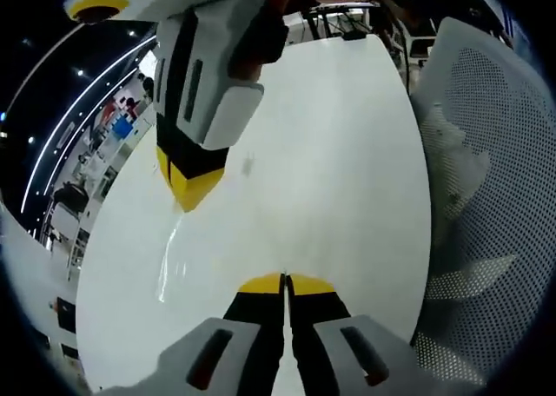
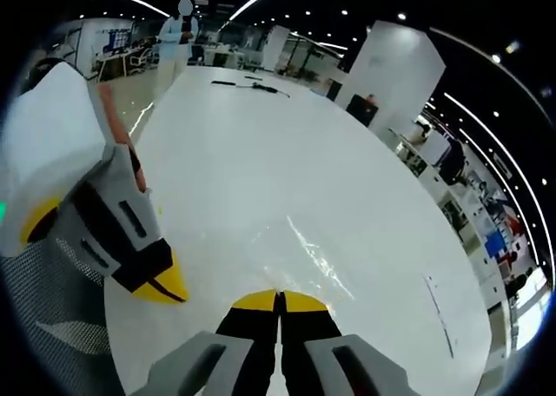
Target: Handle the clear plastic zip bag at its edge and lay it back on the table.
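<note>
bag clear, lay flat on white table just ahead of both tools | left gripper jaws closed, seemed pinching bag's near edge | right gripper jaws closed at opposite edge | judged light, limp, slippery; edge best hold

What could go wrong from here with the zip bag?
1. The clear zip bag is nearly invisible on the white table, showing mostly as glare, so misjudging its edge is easy.
2. Both the right gripper and left gripper look shut near the bag's edges; whether either actually holds film cannot be told, so a lift could slip.
3. Pulling apart could stretch or tear the film.
</note>
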{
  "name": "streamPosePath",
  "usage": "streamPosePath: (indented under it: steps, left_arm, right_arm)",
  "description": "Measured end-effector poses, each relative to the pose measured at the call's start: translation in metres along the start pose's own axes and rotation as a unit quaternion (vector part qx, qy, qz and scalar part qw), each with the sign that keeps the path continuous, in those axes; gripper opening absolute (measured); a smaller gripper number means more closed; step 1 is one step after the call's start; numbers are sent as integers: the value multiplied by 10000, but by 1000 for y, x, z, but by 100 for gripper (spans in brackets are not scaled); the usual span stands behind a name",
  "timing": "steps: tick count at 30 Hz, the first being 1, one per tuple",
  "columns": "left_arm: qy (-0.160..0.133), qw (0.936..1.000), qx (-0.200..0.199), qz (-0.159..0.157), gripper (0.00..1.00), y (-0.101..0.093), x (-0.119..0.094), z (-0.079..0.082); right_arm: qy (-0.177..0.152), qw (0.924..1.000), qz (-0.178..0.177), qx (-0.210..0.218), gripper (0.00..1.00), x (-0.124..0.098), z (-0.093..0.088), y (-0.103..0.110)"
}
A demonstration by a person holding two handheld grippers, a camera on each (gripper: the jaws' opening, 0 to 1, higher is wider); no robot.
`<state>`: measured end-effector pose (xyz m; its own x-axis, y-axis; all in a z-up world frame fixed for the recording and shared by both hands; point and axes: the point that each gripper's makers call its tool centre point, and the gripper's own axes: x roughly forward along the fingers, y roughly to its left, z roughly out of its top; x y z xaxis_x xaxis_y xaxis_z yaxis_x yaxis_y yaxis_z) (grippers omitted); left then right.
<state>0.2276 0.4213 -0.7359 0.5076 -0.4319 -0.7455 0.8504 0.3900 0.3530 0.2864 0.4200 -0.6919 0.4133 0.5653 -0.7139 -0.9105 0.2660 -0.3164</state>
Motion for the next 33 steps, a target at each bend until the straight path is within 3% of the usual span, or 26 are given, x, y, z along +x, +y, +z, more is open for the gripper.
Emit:
streamPosePath:
  steps: [18,26,33]
  left_arm:
    - [9,9999,36,149,0,15,1,-3]
    - [63,9997,238,81,0,14,6,-4]
    - [40,9994,322,80,0,17,10,-3]
  right_arm:
    - [239,9990,324,-179,0,7,-17,27]
    - [249,9985,497,27,3,4,-25,41]
    - [275,9985,457,137,7,0,-32,39]
